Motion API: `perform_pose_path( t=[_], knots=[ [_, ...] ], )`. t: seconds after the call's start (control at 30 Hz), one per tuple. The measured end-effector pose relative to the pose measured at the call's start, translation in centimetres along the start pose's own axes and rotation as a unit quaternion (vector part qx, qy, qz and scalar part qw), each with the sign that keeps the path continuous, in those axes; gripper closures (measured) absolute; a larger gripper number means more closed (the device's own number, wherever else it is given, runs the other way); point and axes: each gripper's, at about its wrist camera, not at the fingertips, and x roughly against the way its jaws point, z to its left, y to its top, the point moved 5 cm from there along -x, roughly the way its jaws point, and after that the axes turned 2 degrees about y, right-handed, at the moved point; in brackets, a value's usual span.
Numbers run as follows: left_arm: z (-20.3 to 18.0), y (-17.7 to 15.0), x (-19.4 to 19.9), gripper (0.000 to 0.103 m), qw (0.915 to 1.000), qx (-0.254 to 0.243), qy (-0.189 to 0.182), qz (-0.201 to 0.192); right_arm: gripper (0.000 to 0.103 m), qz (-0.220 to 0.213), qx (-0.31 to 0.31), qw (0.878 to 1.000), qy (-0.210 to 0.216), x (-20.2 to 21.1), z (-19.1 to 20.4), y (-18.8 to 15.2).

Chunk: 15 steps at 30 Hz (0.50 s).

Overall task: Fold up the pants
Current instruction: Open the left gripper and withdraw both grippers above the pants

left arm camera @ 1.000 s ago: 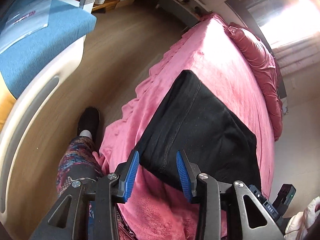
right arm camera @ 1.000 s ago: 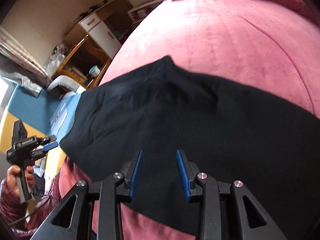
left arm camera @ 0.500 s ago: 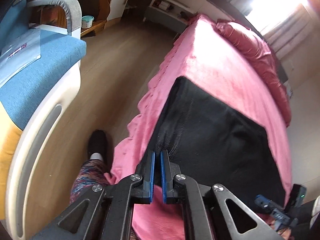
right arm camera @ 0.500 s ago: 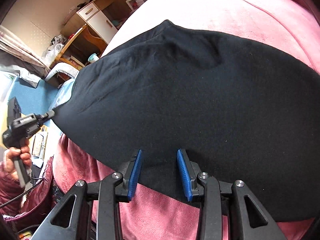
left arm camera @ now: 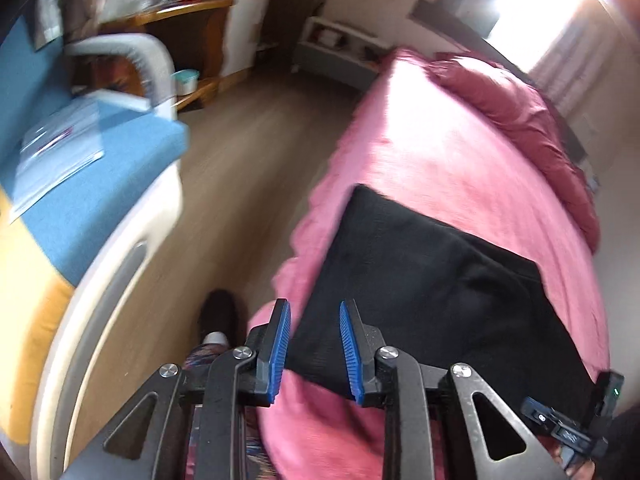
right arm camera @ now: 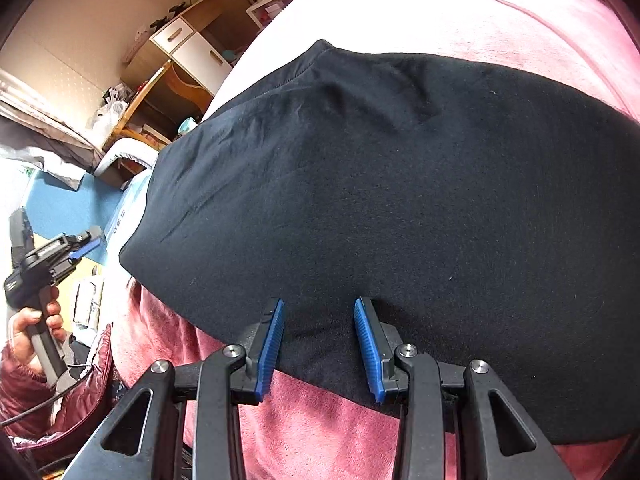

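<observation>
Left gripper [left arm camera: 312,350]: your jaws have just been opening; nothing is pinched, and they hang above the pants' near corner.
Right gripper [right arm camera: 320,344]: your jaws stand apart over the near hem, pads clear of the cloth.
Pants [right arm camera: 400,208]: black, folded flat on the pink blanket [left arm camera: 432,152].
Left hand [right arm camera: 34,330]: yours, beside the bed.

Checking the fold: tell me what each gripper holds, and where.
Nothing. The left gripper, just opened, is clear of the black pants; the right gripper's fingers straddle their near edge unclamped.
</observation>
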Motion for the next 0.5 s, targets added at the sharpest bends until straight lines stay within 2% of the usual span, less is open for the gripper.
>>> perform_pose_path(
  t=[0.17, 0.27, 0.37, 0.43, 0.5],
  knots=[
    [-6.8, -2.2, -1.2, 0.077, 0.9943, -0.091, -0.048, 0.026, 0.065, -0.014, -0.024, 0.999, 0.017, 1.4, -0.9, 0.0],
    [-9.2, -3.9, -3.1, 0.077, 0.9889, -0.131, -0.037, 0.059, 0.063, -0.033, -0.048, 0.998, 0.008, 3.3, -2.5, 0.2],
    [-10.2, -5.3, -4.5, 0.077, 0.9852, -0.148, -0.026, 0.083, 0.062, -0.062, -0.089, 0.994, -0.004, 6.2, -5.7, 0.2],
    [-10.7, -5.7, -4.7, 0.077, 0.9839, -0.155, -0.027, 0.084, 0.062, -0.087, -0.129, 0.988, -0.003, 8.6, -8.6, -0.1],
    [-10.8, -5.7, -4.8, 0.077, 0.983, -0.163, -0.025, 0.081, 0.062, -0.12, -0.18, 0.976, -0.011, 11.6, -12.2, -0.9]
  ],
)
